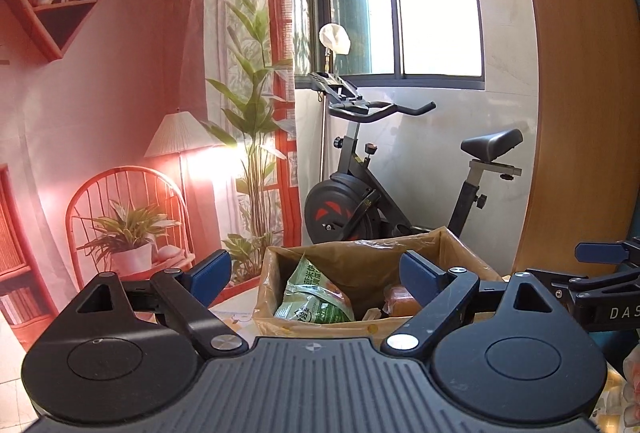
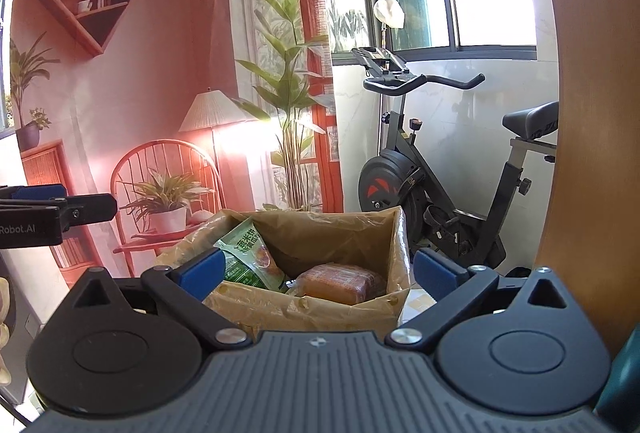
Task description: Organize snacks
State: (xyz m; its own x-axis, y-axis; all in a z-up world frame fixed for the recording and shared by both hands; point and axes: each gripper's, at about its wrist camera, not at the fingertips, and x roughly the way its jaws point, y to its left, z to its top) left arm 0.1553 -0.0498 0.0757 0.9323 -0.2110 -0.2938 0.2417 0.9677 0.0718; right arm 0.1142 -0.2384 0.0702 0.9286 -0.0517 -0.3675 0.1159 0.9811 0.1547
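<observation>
Brown cardboard box (image 2: pixel 312 307) sits at twelve o'clock from both hand-held grippers, left (image 1: pixel 316 275) and right (image 2: pixel 318 269), each spread wide and empty. Inside, green bag (image 2: pixel 250 253) leans upright at eleven; orange pack (image 2: pixel 336 283) lies crosswise, nearer the right.

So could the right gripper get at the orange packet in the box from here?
Probably yes. The right gripper has its jaws open and empty, and the orange packet lies exposed in the open-topped cardboard box, beside the green snack bag, with nothing covering it.
</observation>
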